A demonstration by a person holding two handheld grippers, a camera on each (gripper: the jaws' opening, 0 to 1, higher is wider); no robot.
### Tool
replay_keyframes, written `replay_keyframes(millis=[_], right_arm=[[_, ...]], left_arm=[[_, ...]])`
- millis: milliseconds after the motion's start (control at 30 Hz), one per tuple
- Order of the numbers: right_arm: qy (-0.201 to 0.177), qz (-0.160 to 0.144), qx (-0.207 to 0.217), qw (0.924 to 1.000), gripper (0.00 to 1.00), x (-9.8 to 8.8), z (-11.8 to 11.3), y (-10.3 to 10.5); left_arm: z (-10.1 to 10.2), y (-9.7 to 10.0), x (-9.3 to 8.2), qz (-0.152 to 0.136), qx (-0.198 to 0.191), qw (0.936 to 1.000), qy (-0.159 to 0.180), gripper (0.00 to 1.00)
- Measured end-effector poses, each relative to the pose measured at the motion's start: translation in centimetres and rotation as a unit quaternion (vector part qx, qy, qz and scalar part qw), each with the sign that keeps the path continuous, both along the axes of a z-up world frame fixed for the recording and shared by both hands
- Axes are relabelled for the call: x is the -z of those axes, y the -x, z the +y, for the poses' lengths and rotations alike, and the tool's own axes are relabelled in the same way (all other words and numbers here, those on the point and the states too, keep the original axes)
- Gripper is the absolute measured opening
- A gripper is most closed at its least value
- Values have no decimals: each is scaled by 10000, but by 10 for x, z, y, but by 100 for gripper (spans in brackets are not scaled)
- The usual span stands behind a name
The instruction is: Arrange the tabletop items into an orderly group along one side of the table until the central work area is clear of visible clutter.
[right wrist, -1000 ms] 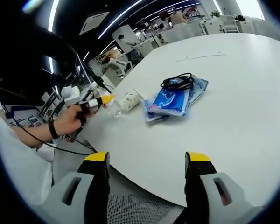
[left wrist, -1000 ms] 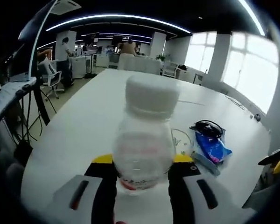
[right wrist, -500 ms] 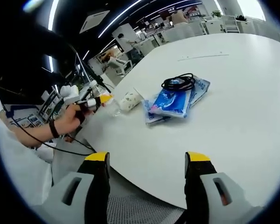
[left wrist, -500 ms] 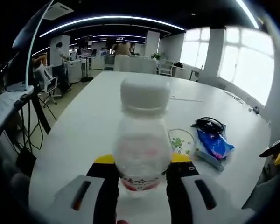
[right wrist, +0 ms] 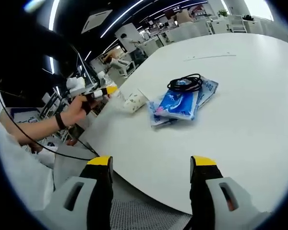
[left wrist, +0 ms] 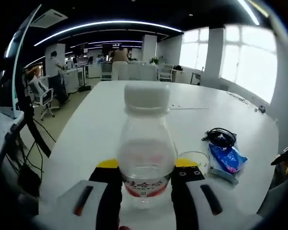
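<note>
a: what has the left gripper [left wrist: 146, 178] got?
b: its jaws are closed against the sides of a clear plastic bottle [left wrist: 146, 160] with a white cap and a red-and-white label band low down. the bottle stands upright above the white worktop [left wrist: 101, 124].
a: and past the bottle?
b: just right of it a glass cup [left wrist: 193, 161] with a green print, partly hidden by the bottle. beyond the cup, a blue packet [left wrist: 227, 158] with a coil of black cable [left wrist: 221, 136] on its far end.
a: the right gripper [right wrist: 152, 191]?
b: spread wide, nothing between its jaws, over the near edge of the worktop [right wrist: 249, 110]. ahead lie the packet [right wrist: 180, 103] and cable [right wrist: 185, 83]; left of them the cup [right wrist: 134, 101] and a hand [right wrist: 77, 110].
a: the label's print?
b: too blurred to read.
</note>
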State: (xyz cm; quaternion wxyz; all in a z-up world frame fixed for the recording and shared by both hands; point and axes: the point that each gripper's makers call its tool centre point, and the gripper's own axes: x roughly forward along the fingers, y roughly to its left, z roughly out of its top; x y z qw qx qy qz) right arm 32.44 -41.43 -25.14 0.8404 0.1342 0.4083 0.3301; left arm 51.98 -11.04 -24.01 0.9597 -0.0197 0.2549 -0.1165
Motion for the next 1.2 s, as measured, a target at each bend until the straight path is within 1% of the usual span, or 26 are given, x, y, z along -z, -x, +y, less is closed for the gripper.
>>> replay_keyframes(millis=[233,400,600,733,900,1000,1100,1200], right_arm=[[49,51,60,10000,64,2,-3,3],[81,53,73,9999,64,3,-6,2],[89,90,87,9999,64,3,-8,1],[108,102,44,9999,64,2,-10,0],[128,124,109,9998,64,1,-18,-4],[140,127,106,9998,64,1,-18,-5],[130,141,103,9998,65,1,-18,-7],[138,166,75,9997,65,3,-18,-8]], left_arm=[[-1,-23,0,-44,57,10000,-40,38],[2,-39,1,-52,52,9999,-85,38],[6,-55,0,-88,-34,9999,-123,38],[10,-69,2,-115,-174,9997,-106,38],[8,-80,6,-125,-222,9996,-126,39],[9,-87,6,-144,-258,9994,-156,39],[10,-96,10,-121,-306,9994,-128,39],[9,-101,11,-125,-335,9993,-119,39]])
